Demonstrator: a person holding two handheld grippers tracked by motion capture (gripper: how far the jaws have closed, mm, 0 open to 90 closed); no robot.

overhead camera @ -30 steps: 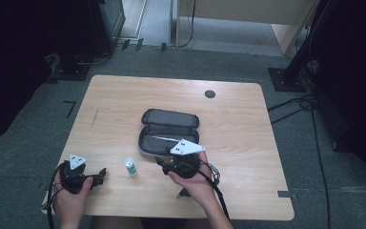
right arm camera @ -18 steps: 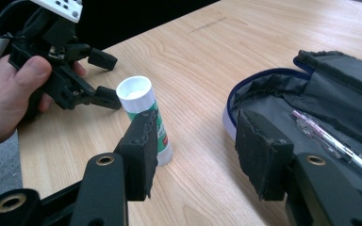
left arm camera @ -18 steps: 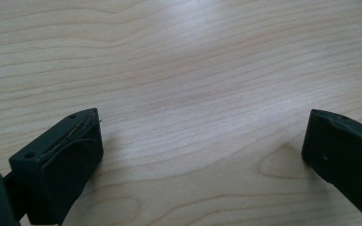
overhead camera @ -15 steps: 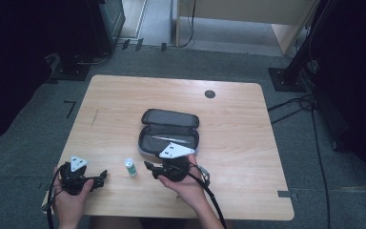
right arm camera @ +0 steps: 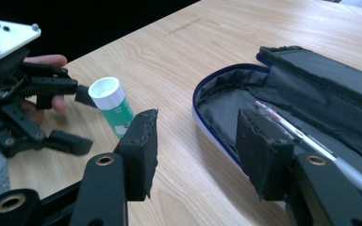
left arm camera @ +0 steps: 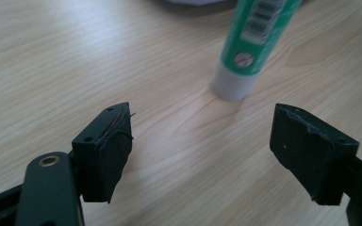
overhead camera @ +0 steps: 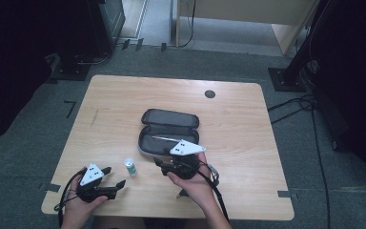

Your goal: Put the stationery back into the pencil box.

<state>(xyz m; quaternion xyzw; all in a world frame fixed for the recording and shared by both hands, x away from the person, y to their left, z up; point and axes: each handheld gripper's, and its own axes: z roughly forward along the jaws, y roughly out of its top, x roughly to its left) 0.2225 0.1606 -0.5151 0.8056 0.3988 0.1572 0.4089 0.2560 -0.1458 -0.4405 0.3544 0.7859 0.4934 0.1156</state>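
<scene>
— So, where does the glue stick (overhead camera: 130,167) stand?

— In the high view it is upright on the wooden table (overhead camera: 248,124), low and left of the frame's centre, between the two grippers. In the left gripper view it rises at the upper middle of the frame (left arm camera: 247,42), green body with a pale base planted on the wood and a barcode near the top edge.

— And the left gripper (overhead camera: 113,177)?

— Lower left of the high view, held in a hand (overhead camera: 78,210), jaws spread wide and empty. Its own view shows the left gripper (left arm camera: 200,155) with the stick just beyond the gap, not touching either jaw.

— The right gripper (overhead camera: 158,164)?

— Just below the frame's centre in the high view, in the other hand (overhead camera: 195,183), its grey plate on top. Its jaws point left toward the stick. In its own view the right gripper (right arm camera: 195,150) is parted, nothing between the pads. The stick (right arm camera: 112,106) stands at left of centre there, white cap up, with the left gripper (right arm camera: 78,115) behind it at the far left.

— What else lies on the table?

— An open black pencil case (overhead camera: 169,131) at the frame's centre in the high view, just above the right gripper. A pen (right arm camera: 306,136) lies inside it, seen at the right of the right gripper view. A dark round spot (overhead camera: 210,94) sits on the tabletop toward the upper right.
</scene>
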